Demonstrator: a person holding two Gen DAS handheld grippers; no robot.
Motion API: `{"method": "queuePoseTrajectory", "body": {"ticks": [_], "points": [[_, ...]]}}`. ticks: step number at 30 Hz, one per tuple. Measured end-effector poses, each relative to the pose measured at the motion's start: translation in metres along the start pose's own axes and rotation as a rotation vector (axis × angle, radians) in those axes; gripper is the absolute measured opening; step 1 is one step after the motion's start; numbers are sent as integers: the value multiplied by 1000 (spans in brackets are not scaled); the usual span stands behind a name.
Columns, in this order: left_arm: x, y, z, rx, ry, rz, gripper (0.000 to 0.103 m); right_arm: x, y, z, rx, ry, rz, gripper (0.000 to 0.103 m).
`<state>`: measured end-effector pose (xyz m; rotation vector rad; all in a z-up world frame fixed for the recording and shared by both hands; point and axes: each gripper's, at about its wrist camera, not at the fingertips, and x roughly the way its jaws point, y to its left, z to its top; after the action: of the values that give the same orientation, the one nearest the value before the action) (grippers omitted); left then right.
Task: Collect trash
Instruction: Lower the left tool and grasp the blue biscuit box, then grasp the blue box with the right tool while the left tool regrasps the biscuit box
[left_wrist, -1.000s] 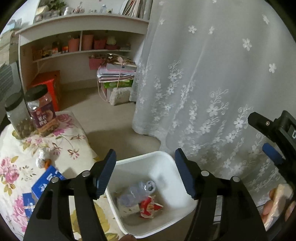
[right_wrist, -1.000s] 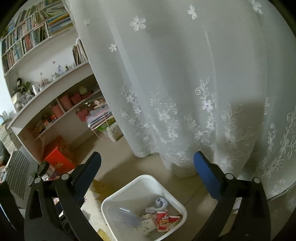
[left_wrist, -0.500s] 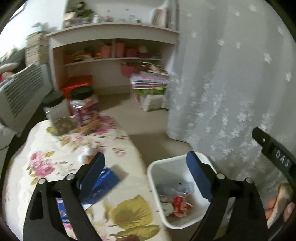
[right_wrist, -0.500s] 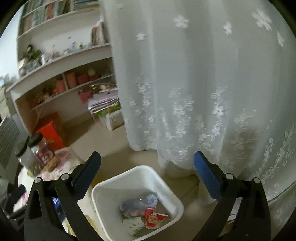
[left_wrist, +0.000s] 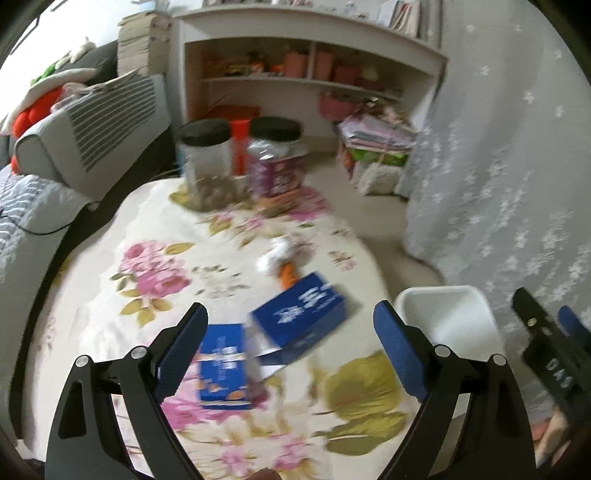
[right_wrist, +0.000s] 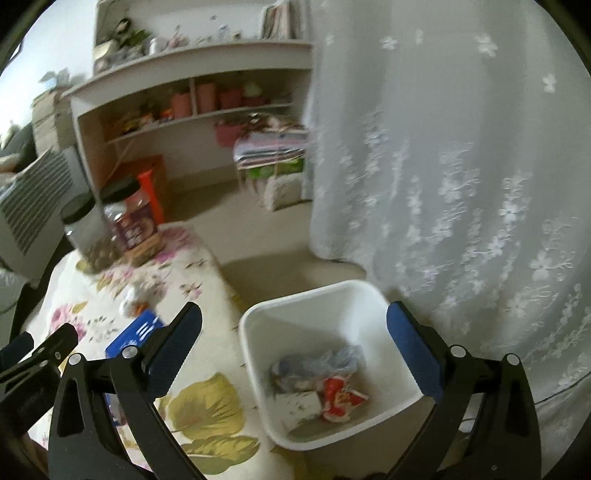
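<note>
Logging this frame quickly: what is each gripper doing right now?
Left gripper: open, holding nothing, over the table.
Right gripper: open, holding nothing, over the bin.

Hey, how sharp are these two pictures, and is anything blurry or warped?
Left wrist view: motion blur smears the blue boxes and jars, while the left tongs stay crisp. Right wrist view: softer blur on the curtain and shelf; the white bin reads fairly clearly. Both views bend at the fisheye edges with dark corners.
</note>
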<state>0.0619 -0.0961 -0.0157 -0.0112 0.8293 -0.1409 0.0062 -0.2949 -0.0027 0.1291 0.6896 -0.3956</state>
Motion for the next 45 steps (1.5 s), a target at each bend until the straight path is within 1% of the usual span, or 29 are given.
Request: {"method": "queuePoseTrajectory", "body": {"ticks": [3,6,9,13,15,18,21,24,25,26,27,28,29,32,38,42,45], "points": [[13,14,-5,11,64,31,88,5,15,-2,-17,34,31,96],[31,28,-10,31,149,55,88,11,27,-3,-29,72,59,96],[57,41,-20,42,257,68,88,21,38,-5,-24,127,106,96],[89,56,-35,18,386,53,88,42,47,-12,42,249,187,96],[101,61,-41,9,426,46,88,55,51,-16,91,322,230,96],[118,63,-49,21,476,28,88,76,59,-24,166,428,274,96],[129,67,-54,20,495,24,88,92,69,-30,212,486,284,96],[141,72,-59,16,534,-5,88,105,85,-33,211,505,259,96],[143,74,-61,17,541,-17,88,108,90,-34,209,509,254,96],[144,76,-62,25,531,-24,87,112,96,-35,208,516,251,96],[142,77,-62,37,517,-25,77,115,103,-36,207,523,250,96],[139,79,-61,52,499,-29,72,118,107,-36,206,528,249,96],[135,81,-60,56,488,-40,55,121,115,-37,205,533,245,96],[126,99,-56,17,477,-70,55,129,127,-38,204,542,231,96],[103,148,-51,-60,418,-36,55,139,153,-49,220,573,210,96],[98,172,-51,-98,448,-51,55,136,166,-59,236,584,218,96],[99,180,-57,-114,495,-83,56,131,174,-63,243,592,241,96]]}}
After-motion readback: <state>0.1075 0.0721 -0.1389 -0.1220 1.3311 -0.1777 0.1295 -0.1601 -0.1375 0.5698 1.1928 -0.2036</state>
